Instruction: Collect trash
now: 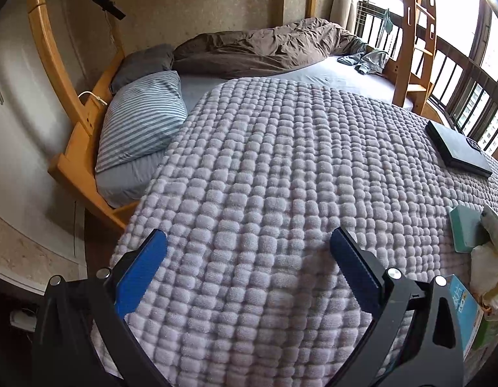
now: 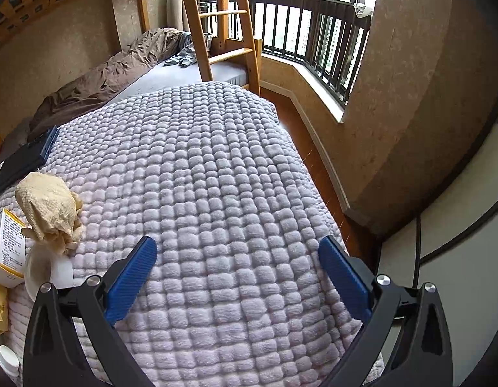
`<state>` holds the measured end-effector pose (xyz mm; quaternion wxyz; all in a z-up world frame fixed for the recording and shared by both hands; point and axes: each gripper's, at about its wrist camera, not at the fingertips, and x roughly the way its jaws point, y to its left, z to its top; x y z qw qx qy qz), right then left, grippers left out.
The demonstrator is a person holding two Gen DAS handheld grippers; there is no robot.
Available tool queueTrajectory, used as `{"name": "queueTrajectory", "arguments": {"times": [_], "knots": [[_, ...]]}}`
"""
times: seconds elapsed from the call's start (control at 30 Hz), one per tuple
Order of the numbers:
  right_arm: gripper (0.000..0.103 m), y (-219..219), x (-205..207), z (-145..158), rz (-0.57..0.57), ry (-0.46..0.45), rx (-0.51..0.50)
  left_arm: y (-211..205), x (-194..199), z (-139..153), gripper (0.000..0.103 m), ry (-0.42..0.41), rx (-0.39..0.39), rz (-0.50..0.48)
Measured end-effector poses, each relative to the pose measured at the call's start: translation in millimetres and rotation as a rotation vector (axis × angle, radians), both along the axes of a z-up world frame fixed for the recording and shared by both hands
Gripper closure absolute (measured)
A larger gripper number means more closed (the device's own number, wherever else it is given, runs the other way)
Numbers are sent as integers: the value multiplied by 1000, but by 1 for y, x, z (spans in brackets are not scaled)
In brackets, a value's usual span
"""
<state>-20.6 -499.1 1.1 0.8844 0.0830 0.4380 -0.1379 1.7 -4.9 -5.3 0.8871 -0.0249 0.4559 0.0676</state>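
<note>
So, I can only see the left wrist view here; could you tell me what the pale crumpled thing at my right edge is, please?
Observer: In the right wrist view it is a crumpled tan paper wad, lying on the quilted blanket.
Operator: Thank you. Is anything else beside it that I'm missing?
Observer: Yes, a white paper cup lies on its side just below the wad, next to a white and orange box.
Operator: And is the right gripper holding anything?
Observer: No, the right gripper is open and empty above the blanket.
</note>
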Motion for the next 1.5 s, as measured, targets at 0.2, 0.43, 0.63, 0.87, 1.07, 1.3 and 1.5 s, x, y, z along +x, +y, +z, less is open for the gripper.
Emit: {"name": "queueTrajectory", "arguments": {"times": [0.2,0.43,0.63,0.87,1.07,1.3,1.5], "knots": [[4,3,0,1,31,-3,0,-8,2,1,1,1,5,-38],[4,15,-2,4,65,-1,-6,-7,2,0,1,5,-3,-43],[4,15,-3,4,64,2,-6,-8,2,0,1,5,-4,-43],[4,15,-3,4,64,2,-5,-8,2,0,1,5,-5,-43],[4,14,-3,5,64,2,-6,-8,2,0,1,5,-6,-43],[4,14,-3,5,64,2,-5,-8,2,0,1,5,-6,-43],[4,14,-3,5,64,2,-5,-7,2,0,1,5,-7,-43]]}}
